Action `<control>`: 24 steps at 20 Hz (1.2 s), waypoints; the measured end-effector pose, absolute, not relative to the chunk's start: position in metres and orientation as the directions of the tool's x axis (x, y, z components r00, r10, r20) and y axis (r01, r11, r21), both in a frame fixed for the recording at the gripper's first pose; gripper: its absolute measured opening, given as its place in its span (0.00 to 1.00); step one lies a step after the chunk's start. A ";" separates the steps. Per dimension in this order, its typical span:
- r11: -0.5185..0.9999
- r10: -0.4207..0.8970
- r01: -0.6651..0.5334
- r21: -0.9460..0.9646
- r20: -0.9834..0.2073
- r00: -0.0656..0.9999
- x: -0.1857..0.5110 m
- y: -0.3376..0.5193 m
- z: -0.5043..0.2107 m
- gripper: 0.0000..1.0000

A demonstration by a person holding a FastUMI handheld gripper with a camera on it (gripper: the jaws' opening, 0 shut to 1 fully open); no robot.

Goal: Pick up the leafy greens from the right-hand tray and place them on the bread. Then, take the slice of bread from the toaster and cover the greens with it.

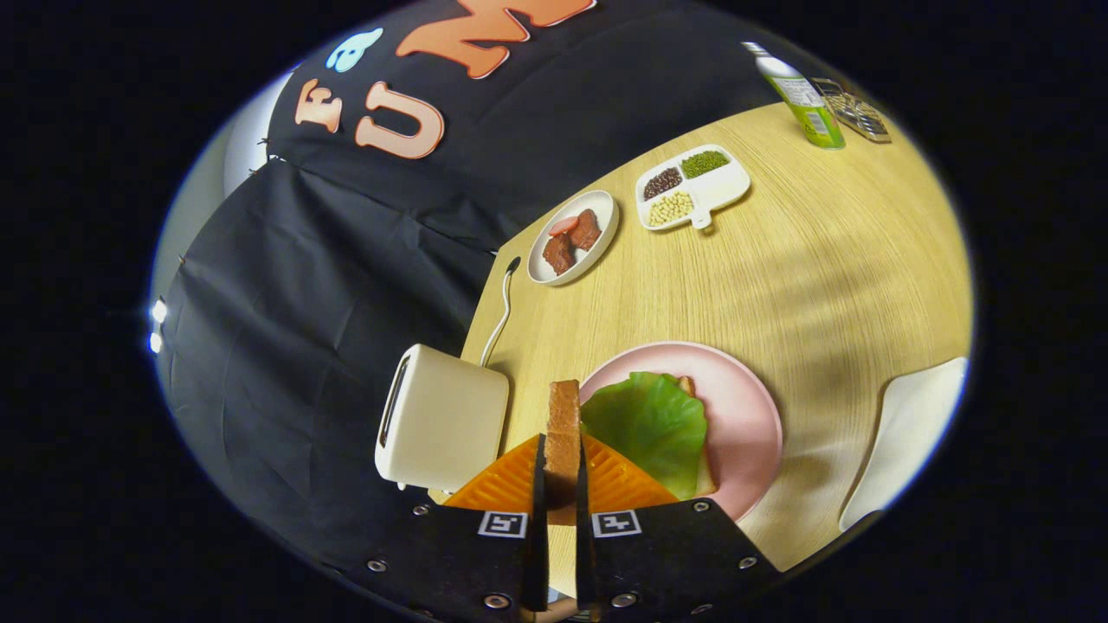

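Tool [561,484] clamped on a slice of bread [563,428], held edge-on and upright between both fingers — lifted clear of the toaster [441,426], just left. Just right, the leafy greens [651,420] lie on bread on the pink plate [744,407]. Open surface [831,277] beyond the plate; meat dish [575,238] and divided tray [692,186] sit far back.

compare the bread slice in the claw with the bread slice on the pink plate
The claw is shut on the held slice, which stands on edge, clear of the table, between the toaster and the pink plate. The plate slice lies flat on that plate. The held slice is bare, while the leafy green covers the plate slice, leaving just its edges showing. Both have browned crust.
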State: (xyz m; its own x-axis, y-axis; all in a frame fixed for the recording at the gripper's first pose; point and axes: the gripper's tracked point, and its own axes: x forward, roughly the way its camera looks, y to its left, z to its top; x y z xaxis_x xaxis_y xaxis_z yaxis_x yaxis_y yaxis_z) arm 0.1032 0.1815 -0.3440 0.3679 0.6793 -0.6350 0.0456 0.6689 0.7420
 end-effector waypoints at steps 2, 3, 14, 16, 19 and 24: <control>0.678 0.675 0.037 0.734 -0.642 0.365 0.102 0.176 -0.350 0.13; 0.682 0.671 0.035 0.730 -0.645 0.365 0.102 0.174 -0.353 0.13; 0.709 0.616 0.102 0.698 -0.683 0.392 0.104 0.150 -0.387 0.24; 0.736 0.578 0.107 0.668 -0.703 0.414 0.106 0.141 -0.387 0.34; 0.750 0.540 0.073 0.658 -0.672 0.507 0.118 0.125 -0.365 0.47; 0.835 0.396 -0.009 0.551 -0.589 0.704 0.137 0.081 -0.311 0.64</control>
State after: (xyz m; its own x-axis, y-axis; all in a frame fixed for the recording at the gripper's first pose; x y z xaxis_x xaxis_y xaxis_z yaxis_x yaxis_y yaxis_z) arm 0.1366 0.0812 -0.3113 0.7041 0.3961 -0.5894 -0.0085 0.8347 0.5507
